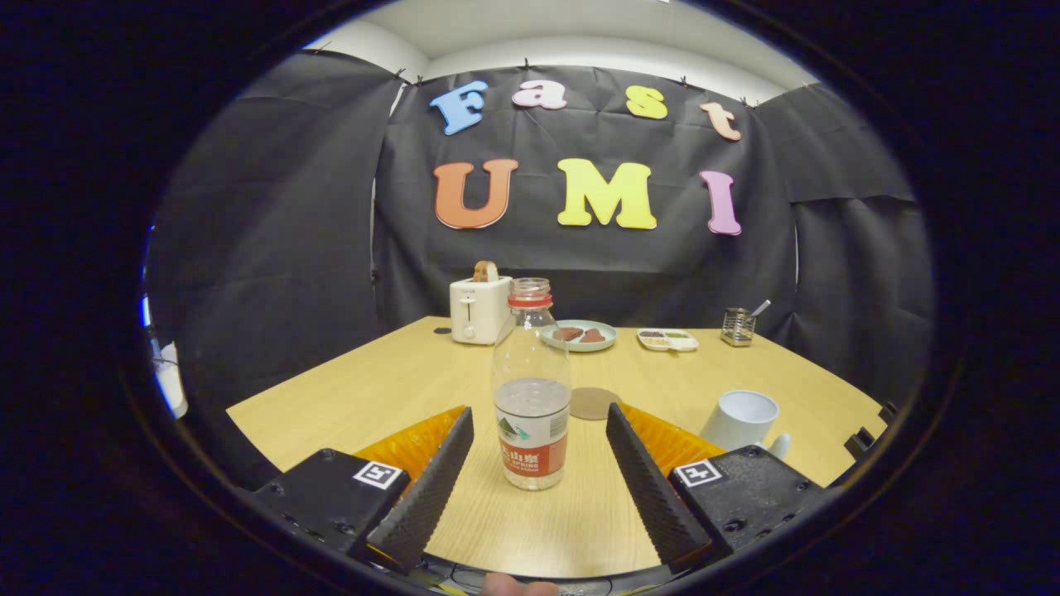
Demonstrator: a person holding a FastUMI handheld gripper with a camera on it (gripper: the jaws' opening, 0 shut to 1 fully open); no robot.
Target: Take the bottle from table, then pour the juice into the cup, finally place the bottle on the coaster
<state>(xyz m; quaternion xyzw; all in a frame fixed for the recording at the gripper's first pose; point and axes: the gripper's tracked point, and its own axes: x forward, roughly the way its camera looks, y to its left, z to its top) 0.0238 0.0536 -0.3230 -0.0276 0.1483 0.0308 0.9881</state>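
Observation:
A clear plastic bottle [532,389] with a red neck ring and a red-and-white label stands upright on the wooden table [397,389], about half full of clear liquid and uncapped. It sits between my two fingers, near their tips, with a gap on each side. My gripper [538,412] is open. A round brown coaster [594,403] lies flat just beyond the bottle, slightly to its right. A white cup [739,420] stands upright to the right of the right finger, its handle towards me.
At the table's back stand a white toaster [478,309] with a slice of bread, a pale green plate [579,335] with brown pieces, a small white tray [667,339] and a metal holder [737,326] with a utensil. Black cloth walls close in the booth.

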